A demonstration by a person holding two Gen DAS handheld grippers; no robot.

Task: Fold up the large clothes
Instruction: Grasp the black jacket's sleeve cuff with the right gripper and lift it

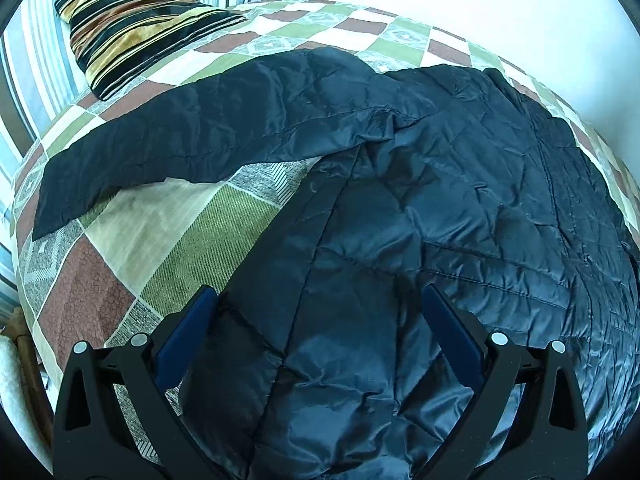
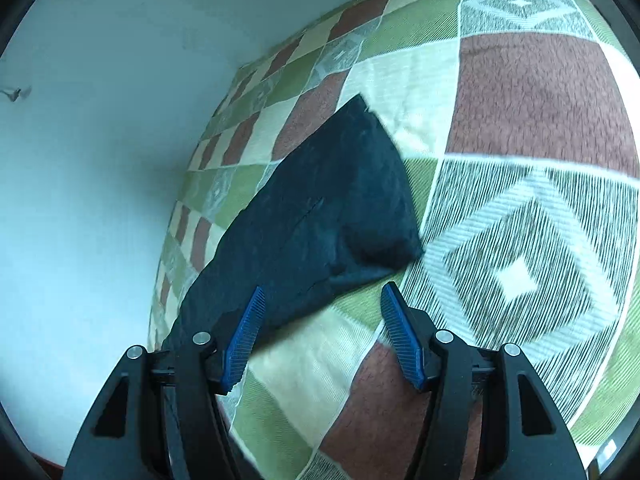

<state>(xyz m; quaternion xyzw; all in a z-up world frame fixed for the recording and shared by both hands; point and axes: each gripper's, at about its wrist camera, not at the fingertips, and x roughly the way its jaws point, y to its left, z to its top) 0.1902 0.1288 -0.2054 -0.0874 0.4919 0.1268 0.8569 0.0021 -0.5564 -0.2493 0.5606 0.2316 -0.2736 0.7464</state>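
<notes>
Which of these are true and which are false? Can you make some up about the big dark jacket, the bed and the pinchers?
1. The dark jacket lies on a checked bedspread. True.
2. The left gripper is squeezing the jacket. False: its jaws stand open above the fabric.
3. A striped pillow sits at the far end of the bed. True.
4. The right gripper is shut. False: it is open, near the sleeve.
5. The jacket's sleeve is already folded across the body. False: it stretches out sideways on the bedspread.
</notes>
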